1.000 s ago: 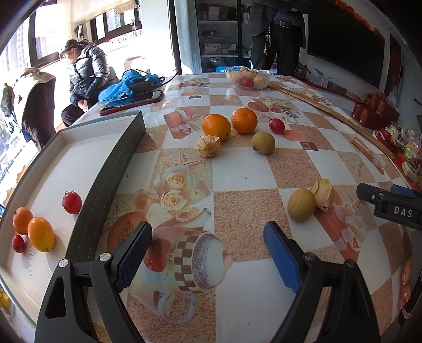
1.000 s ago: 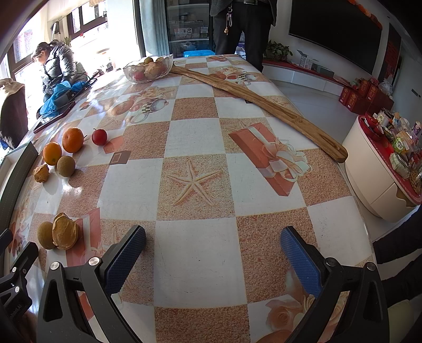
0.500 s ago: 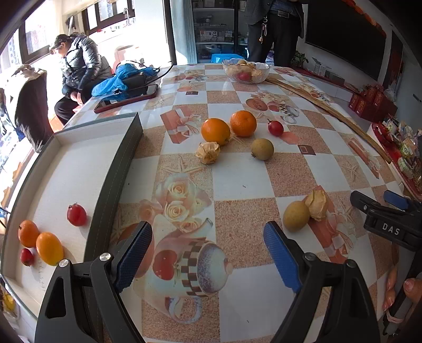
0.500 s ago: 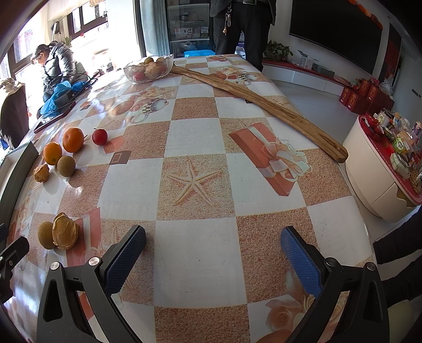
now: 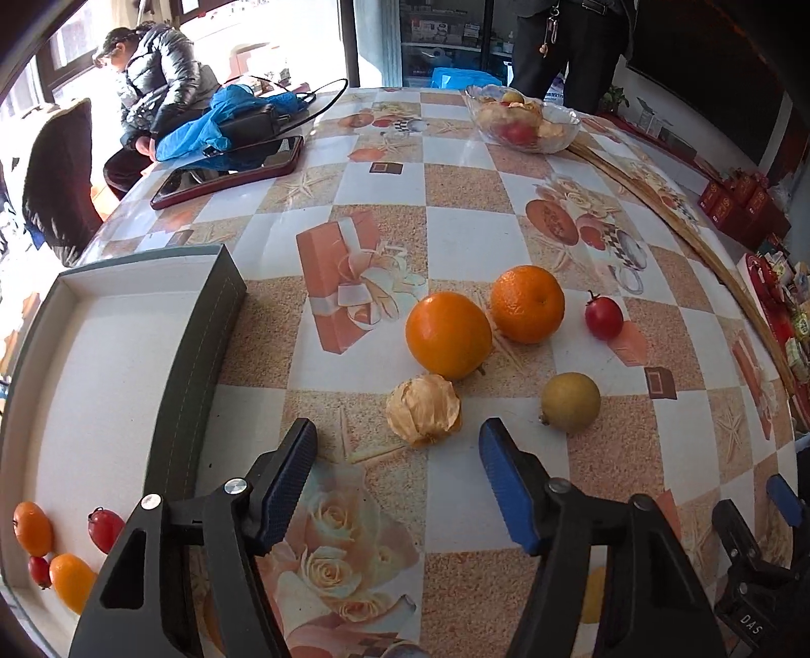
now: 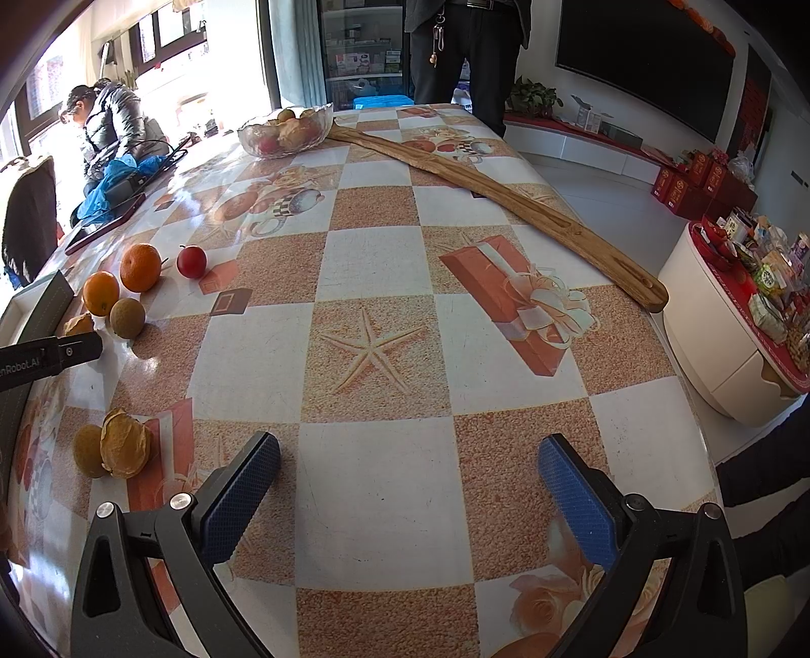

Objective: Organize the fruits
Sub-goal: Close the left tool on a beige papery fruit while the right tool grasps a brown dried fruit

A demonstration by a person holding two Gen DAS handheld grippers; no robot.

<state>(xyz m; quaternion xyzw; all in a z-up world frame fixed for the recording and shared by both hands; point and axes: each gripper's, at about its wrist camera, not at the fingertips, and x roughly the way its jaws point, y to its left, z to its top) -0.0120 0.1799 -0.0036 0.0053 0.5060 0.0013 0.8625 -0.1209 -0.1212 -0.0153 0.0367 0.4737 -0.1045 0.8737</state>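
While the left hand-held gripper (image 5: 397, 478) hangs over the tabletop (image 5: 455, 233) with its jaws partly apart, just narrowed and empty, the papery husked fruit (image 5: 424, 409) lies just beyond its tips. I'd ease down, straddle it and pinch softly, since that husk looks crushable. Beyond sit two oranges (image 5: 448, 334), and the tray (image 5: 121, 354) waits at the left. The right hand-held gripper (image 6: 407, 483) gapes empty.

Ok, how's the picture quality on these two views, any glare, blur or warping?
Left wrist view: sharp, windows blown out, table edge bowed by the fisheye. Right wrist view: sharp, sun glare on the tablecloth near the glass bowl, corners dark.
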